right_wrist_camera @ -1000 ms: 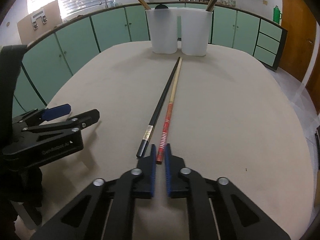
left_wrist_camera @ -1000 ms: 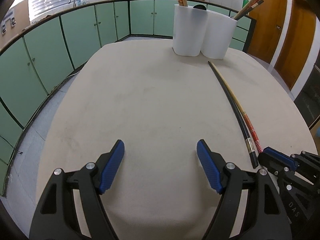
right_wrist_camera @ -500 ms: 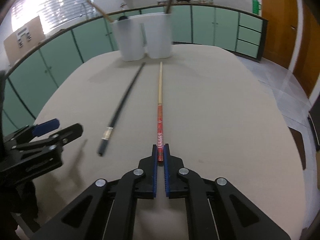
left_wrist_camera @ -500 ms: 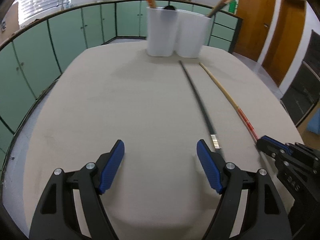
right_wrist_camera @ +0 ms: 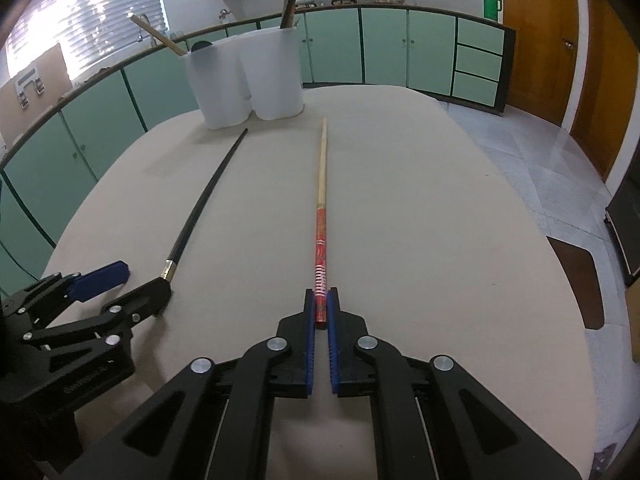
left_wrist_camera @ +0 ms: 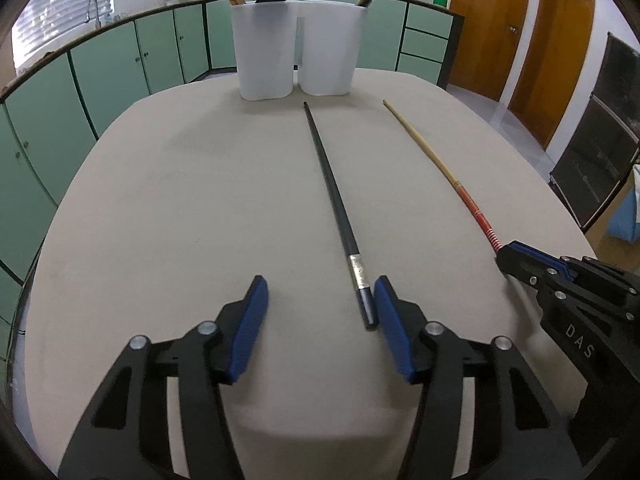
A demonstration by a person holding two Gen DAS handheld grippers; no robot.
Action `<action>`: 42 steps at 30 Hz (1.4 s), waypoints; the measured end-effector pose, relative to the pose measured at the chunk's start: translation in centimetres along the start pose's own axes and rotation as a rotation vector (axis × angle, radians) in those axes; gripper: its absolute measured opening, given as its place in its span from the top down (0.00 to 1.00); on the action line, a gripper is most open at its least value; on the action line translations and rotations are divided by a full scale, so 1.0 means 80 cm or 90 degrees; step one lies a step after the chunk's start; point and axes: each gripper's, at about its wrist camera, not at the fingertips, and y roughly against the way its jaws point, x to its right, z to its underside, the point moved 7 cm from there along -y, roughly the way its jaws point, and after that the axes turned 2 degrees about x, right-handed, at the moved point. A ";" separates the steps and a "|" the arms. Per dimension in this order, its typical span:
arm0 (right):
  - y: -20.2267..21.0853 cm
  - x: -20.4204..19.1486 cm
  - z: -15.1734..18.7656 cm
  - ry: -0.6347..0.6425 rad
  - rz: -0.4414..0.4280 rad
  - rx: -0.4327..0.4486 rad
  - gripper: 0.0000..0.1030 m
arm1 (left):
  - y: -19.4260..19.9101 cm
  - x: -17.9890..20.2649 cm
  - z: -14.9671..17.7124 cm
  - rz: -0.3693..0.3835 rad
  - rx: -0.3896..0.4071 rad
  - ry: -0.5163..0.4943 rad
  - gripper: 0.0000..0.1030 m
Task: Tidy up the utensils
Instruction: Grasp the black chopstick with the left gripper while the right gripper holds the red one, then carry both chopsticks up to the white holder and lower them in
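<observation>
Beige covers the whole desk (left_wrist_camera: 168, 208), and the twin white plastic holder (left_wrist_camera: 296, 48) at its far edge serves as the landmark.

Left wrist view: the left gripper (left_wrist_camera: 320, 312) has its blue-padded fingers (left_wrist_camera: 248, 320) spread wide, holding nothing. A long black chopstick with a silver band (left_wrist_camera: 340, 216) runs from just short of the holder back to the gripper, its butt end lying inside the gap, close against the right-hand pad. To take it well, I would shift the gripper so the stick sits centred, stay low to the desk, and close on the thick end behind the band, where it is least likely to roll away.

Right wrist view: the right gripper (right_wrist_camera: 321, 312) has its fingers pressed onto the butt of a pale bamboo chopstick with red patterned wrapping (right_wrist_camera: 321, 216), whose tip points toward the holder and stops short of it. Whether it is lifted off the desk I cannot tell.

Only the left view shows the black stick's end between the pads; only the right view shows the pinch itself, which the left view catches merely edge-on.
</observation>
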 end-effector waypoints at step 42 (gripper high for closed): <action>0.113 -0.017 -0.114 0.052 -0.041 0.163 0.94 | 0.145 -0.035 -0.113 -0.026 0.211 -0.007 0.94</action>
